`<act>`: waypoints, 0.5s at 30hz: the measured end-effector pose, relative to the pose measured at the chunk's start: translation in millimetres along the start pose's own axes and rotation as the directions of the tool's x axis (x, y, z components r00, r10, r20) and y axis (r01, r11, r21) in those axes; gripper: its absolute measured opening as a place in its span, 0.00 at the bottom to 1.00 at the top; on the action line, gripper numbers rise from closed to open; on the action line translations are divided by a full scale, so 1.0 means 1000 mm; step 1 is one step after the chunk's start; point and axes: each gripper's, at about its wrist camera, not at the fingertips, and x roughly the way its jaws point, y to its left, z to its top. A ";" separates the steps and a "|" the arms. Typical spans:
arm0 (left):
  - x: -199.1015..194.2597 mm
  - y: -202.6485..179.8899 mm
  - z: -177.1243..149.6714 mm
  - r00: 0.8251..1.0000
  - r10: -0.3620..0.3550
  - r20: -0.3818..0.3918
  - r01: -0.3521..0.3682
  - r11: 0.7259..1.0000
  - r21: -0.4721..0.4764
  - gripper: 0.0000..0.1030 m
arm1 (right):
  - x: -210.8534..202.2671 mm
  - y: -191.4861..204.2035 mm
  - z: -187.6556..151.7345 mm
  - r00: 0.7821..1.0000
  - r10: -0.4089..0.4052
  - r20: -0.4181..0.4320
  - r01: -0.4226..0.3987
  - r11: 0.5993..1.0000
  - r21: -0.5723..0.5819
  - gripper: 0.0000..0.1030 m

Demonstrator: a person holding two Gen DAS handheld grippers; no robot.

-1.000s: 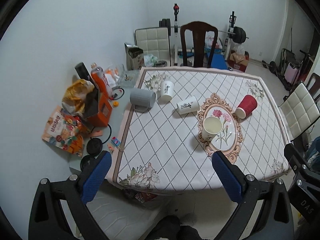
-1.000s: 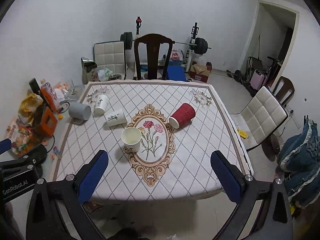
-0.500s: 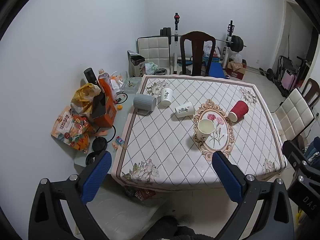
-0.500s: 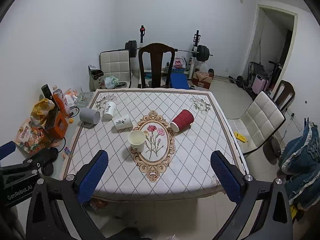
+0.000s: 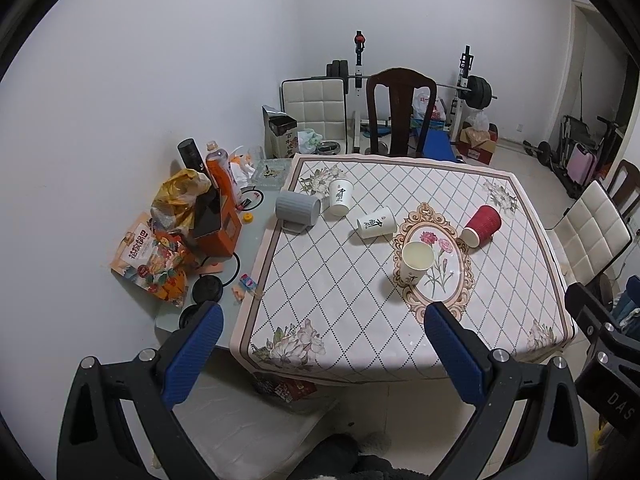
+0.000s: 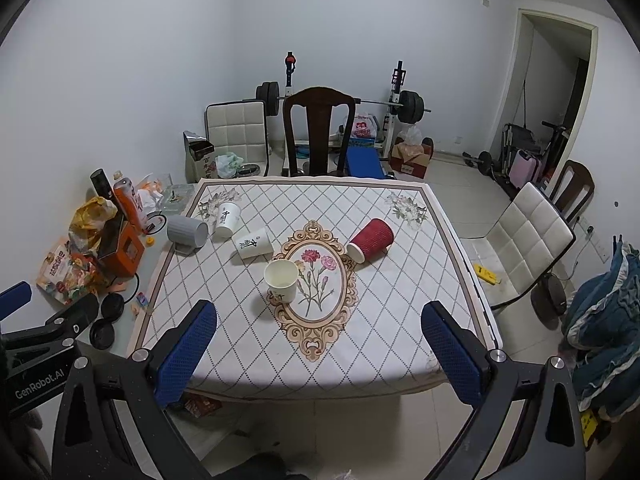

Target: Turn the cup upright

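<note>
1. The table (image 6: 384, 316) carries a diamond-patterned cloth; its near edge lies just ahead of both grippers, and the cloth between that edge and the cups is bare.
2. A dark chair (image 6: 318, 132) stands at the far edge, a white chair (image 6: 528, 240) off the right edge, and clutter (image 5: 172, 236) lines the left side.
3. The grey mug (image 6: 187, 232) lies on its side at the left edge of the cloth.
4. The red cup (image 6: 371, 239) lies on its side right of the medallion, mouth toward the camera.
5. One white cup (image 6: 253, 243) lies tipped left of the medallion; another (image 6: 281, 280) stands upright on the medallion's left rim; a third (image 6: 227, 214) stands mouth down near the mug.
6. The left gripper (image 5: 320, 344) and right gripper (image 6: 318, 342) hover before the near edge, both spread wide with nothing between the fingers.
</note>
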 end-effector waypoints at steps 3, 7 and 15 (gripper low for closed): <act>0.000 0.002 0.000 1.000 0.001 -0.003 -0.001 1.000 -0.004 1.00 | 0.000 0.000 0.000 1.000 0.000 -0.004 0.000 1.000 -0.005 1.00; 0.001 0.002 -0.001 1.000 0.005 -0.003 -0.005 1.000 -0.006 1.00 | 0.000 0.000 -0.001 1.000 0.001 -0.008 -0.001 1.000 -0.008 1.00; 0.001 0.002 -0.002 1.000 0.006 -0.002 -0.006 1.000 -0.006 1.00 | 0.000 0.001 -0.001 1.000 0.002 -0.008 -0.002 1.000 -0.008 1.00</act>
